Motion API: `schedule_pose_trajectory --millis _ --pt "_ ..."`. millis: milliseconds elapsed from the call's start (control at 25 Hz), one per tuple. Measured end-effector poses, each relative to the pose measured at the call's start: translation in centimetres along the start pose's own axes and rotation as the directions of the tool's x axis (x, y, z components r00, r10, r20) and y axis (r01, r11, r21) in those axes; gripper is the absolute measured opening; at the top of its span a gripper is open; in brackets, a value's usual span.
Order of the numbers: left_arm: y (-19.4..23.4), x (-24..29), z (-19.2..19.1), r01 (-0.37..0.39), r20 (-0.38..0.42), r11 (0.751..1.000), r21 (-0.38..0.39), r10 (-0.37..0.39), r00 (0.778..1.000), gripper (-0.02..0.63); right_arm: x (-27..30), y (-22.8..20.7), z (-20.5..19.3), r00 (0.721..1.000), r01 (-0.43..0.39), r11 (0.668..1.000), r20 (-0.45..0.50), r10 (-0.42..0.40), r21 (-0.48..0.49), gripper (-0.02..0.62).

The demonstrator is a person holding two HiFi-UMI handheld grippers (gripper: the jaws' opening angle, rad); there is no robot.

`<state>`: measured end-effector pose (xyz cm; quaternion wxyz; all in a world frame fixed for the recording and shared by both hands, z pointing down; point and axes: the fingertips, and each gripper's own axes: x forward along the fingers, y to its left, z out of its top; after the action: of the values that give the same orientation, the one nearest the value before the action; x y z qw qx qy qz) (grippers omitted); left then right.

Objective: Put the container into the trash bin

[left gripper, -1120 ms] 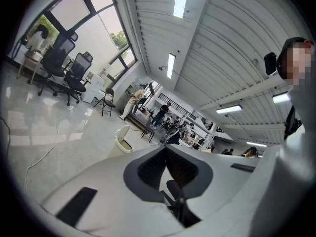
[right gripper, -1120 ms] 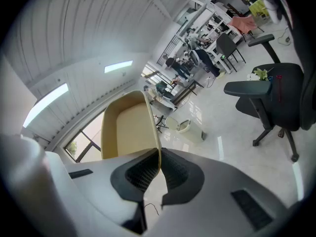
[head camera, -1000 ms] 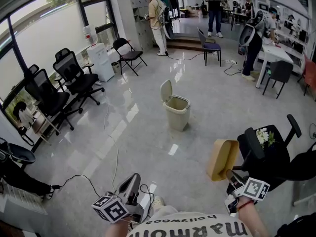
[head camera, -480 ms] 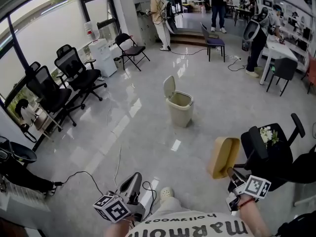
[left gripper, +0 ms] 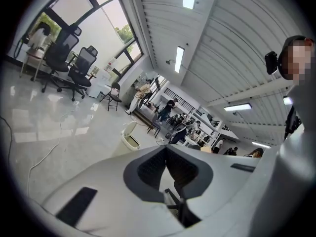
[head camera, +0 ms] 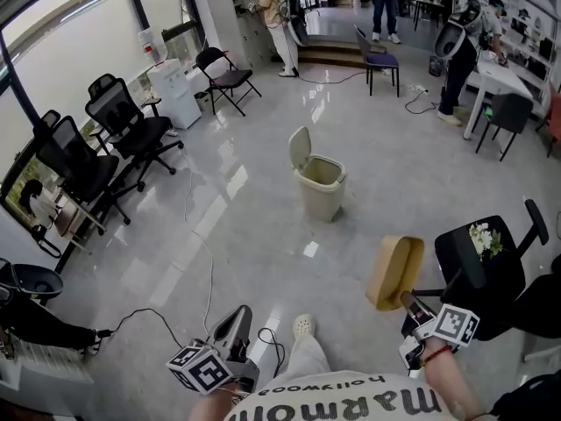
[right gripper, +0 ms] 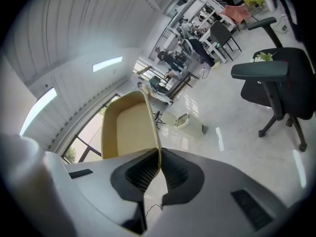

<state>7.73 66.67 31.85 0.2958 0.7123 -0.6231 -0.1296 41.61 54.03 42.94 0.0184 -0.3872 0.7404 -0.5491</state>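
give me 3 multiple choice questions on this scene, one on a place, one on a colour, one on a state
1. Where does the trash bin stand? A on a desk; B on the floor ahead; C on a chair.
2. The container is: A tan; B blue; C black.
3. The right gripper is: A open and empty; B not in view; C shut on the container.
Answers: B, it stands on bare floor; A, its walls show tan; C, the jaws pinch its rim.

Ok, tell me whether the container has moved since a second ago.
Yes, slightly: against the black chair beside it, the container in the right gripper has edged forward, toward the trash bin.
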Motion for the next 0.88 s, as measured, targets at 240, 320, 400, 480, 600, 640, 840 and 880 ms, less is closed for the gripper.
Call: schedule_pose_trajectory --millis 240,320,400,480,600,640,840,880 --pt "3.2 7.3 5.5 0.063 0.013 0.998 -0.014 -0.063 0.998 -0.008 5.8 3.2 4.4 0.999 -0.008 1.000 0.032 0.008 -0.008 0.019" --pt "3.9 10.0 7.8 0.092 0.012 0.996 -0.004 -0.092 0.996 -0.008 8.1 4.9 6.3 0.998 -0.037 0.999 0.059 0.038 -0.023 0.020" --pt "4.5 12.7 10.2 0.120 0.016 0.993 0.012 -0.120 0.993 -0.008 10.3 6.4 8.0 0.995 -0.056 0.998 0.079 0.058 -0.034 0.020" --pt "5.1 15.0 12.6 0.145 0.024 0.989 0.023 -0.145 0.989 -0.008 12.3 7.7 9.2 0.993 -0.062 0.997 0.092 0.067 -0.046 0.020" --pt "6.3 17.7 15.4 0.175 0.023 0.984 0.037 -0.176 0.984 -0.008 15.0 9.0 10.9 0.989 -0.077 0.995 0.123 0.084 -0.061 0.020" --pt "6.8 18.4 16.1 0.182 0.021 0.982 0.043 -0.183 0.983 -0.008 15.8 9.3 11.3 0.988 -0.073 0.996 0.132 0.081 -0.059 0.019" --pt "9.5 21.6 18.2 0.204 0.024 0.977 0.057 -0.205 0.978 -0.008 19.6 9.8 12.0 0.987 -0.053 0.998 0.146 0.060 -0.046 0.020" --pt "10.0 22.1 18.3 0.205 0.026 0.977 0.052 -0.206 0.978 -0.008 20.3 9.7 11.9 0.988 -0.056 0.998 0.142 0.061 -0.041 0.020"
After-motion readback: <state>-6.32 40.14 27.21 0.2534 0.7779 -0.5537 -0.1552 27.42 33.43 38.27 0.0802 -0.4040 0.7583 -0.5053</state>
